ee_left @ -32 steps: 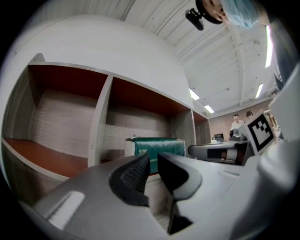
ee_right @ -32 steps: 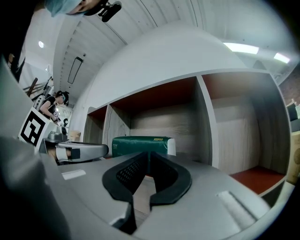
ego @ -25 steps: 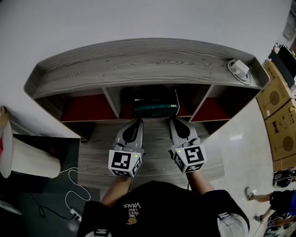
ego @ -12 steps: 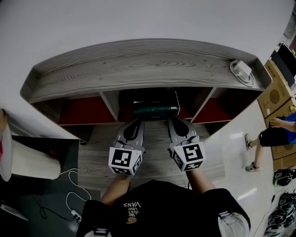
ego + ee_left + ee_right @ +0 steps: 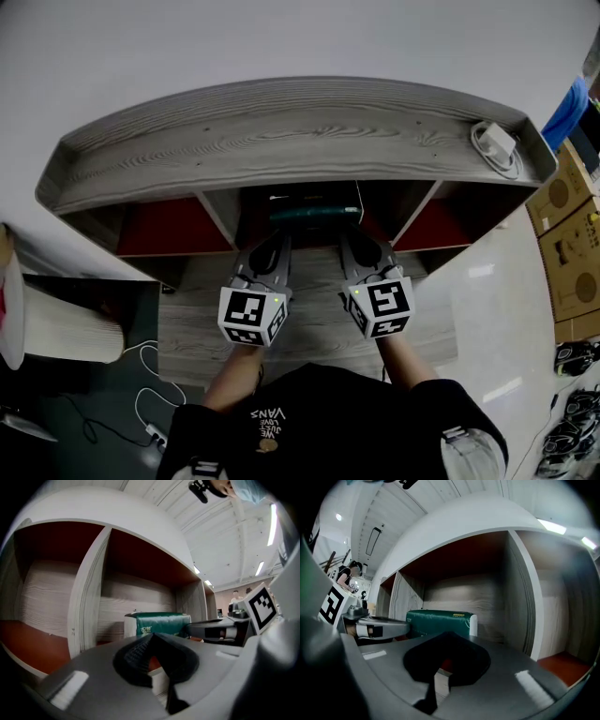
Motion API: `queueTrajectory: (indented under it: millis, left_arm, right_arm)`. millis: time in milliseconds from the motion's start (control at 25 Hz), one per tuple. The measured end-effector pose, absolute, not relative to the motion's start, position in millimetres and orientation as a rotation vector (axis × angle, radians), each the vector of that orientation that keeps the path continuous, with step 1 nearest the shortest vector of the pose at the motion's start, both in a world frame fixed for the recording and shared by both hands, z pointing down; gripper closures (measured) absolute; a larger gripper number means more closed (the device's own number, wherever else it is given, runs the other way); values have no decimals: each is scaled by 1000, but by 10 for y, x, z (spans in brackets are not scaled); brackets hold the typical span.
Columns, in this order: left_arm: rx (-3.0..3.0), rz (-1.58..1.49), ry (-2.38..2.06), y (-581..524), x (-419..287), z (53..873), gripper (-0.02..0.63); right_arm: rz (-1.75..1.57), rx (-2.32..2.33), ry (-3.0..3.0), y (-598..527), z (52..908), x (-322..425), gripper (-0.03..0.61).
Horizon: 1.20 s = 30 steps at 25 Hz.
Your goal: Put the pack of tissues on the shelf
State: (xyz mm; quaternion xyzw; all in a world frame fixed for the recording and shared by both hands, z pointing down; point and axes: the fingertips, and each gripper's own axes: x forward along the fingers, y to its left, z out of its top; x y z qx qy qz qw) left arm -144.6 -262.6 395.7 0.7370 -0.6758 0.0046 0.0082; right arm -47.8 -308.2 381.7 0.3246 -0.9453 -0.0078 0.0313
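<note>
Grey wood-grain shelf unit (image 5: 281,131), three open compartments side by side, red inside. The middle compartment (image 5: 251,208) held the pack of tissues (image 5: 314,214), a green pack w/ white ends, lying flat on the compartment floor, set back from the front edge. On the shelf's top board, far right, lay a white charger (image 5: 494,141) w/ its cable coiled round it.

The pack's long axis ran left–right, across the compartment opening and parallel to the shelf front; one long green side faced the person. In the left gripper view its white end showed at the left of the pack, near the grey divider; in the right gripper view the other white end showed at the right, apart from the right-hand divider.

Left gripper (image 5: 273,246) and right gripper (image 5: 354,242) were side by side in front of the middle compartment, over the lower wood-grain board (image 5: 197,319), both pointing at the pack. Each gripper's own view showed its jaws brought together at the tips w/ nothing between them. Neither touched the pack: it sat beyond both tips, approx. centred between them. The marker cubes sat at the rear of each gripper, near the person's wrists.

Cardboard boxes (image 5: 574,253) stood on the pale floor at right.
</note>
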Motion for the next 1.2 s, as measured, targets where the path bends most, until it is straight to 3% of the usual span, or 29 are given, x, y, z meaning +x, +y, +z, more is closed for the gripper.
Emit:
queueTrajectory:
  millis: [1200]
  left_arm:
    - [2403, -23, -1985, -2328, -1214, 4018, 561]
  right_arm:
    - [5, 1152, -2921, -2716, 3821, -172, 574]
